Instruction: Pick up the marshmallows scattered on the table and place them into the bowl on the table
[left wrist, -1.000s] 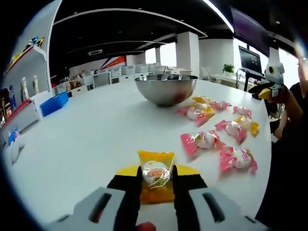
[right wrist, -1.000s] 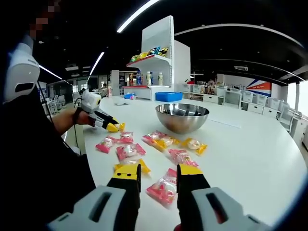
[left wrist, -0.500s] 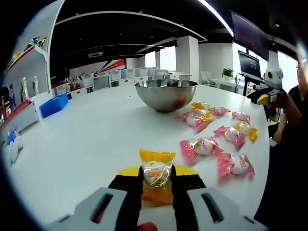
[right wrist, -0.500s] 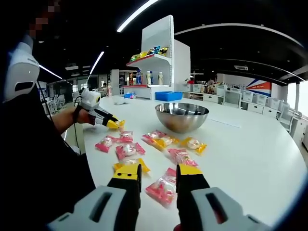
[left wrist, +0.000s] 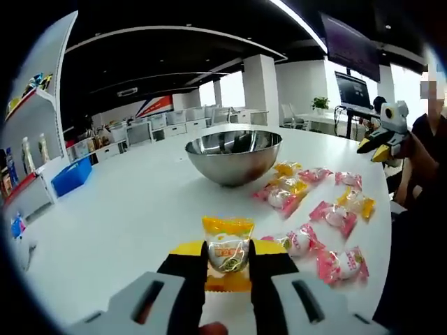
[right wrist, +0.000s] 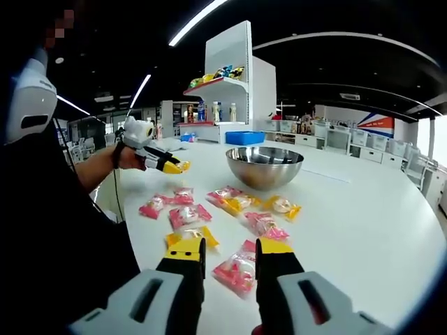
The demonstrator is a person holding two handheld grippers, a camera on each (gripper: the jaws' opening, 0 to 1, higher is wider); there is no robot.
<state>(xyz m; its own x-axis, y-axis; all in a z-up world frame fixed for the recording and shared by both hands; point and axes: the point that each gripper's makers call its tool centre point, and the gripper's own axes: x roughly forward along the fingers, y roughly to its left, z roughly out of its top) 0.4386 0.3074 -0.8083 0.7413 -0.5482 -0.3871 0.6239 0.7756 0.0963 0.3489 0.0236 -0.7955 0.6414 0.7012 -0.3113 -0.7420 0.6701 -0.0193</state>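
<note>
Your left tongs (left wrist: pixel 228 259) clamp the yellow-wrapped marshmallow (left wrist: pixel 227 250), right tongs (right wrist: pixel 230 259) apart; loosen early and it could drop short of the steel bowl (left wrist: pixel 233 155), frame centre.

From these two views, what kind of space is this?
Probably an open-plan office or demo showroom: a large white table, a display shelf stocked with bottles and packets, rows of desks along the far windows, and a wall screen.
</note>
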